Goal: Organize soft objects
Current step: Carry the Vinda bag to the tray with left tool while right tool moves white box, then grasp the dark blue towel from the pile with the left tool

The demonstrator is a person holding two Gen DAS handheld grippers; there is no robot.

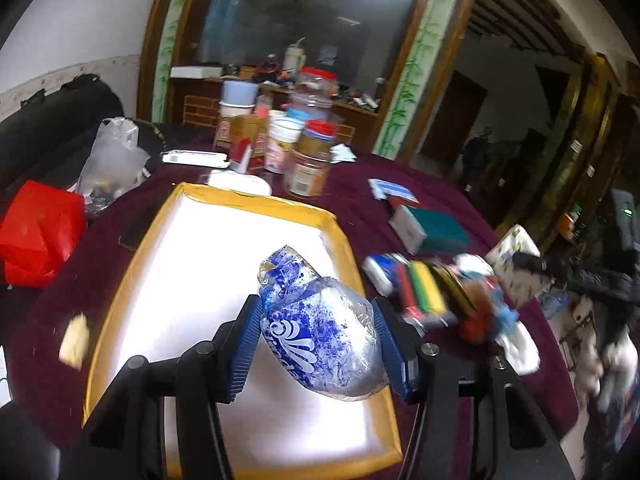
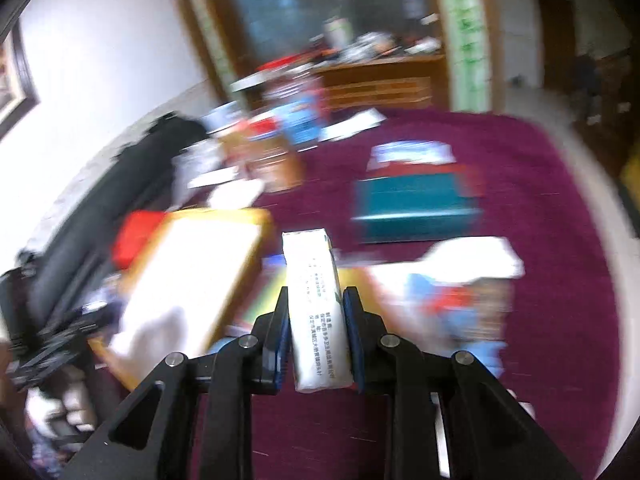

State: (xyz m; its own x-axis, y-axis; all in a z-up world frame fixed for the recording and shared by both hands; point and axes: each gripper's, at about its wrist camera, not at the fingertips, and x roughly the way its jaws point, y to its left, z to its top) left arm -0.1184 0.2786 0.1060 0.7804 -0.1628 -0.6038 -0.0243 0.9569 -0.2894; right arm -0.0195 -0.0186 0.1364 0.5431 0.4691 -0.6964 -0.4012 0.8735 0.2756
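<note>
My left gripper is shut on a crumpled blue-and-clear plastic pack and holds it above a white tray with a yellow rim. My right gripper is shut on a white tissue pack with printed text, held above the maroon tablecloth, to the right of the same tray. A pile of soft items, sponges and cloths, lies right of the tray; it also shows blurred in the right wrist view.
Jars and cups crowd the table's far side. A red bag and a clear bag lie left of the tray. A teal box sits right of it, also in the right wrist view.
</note>
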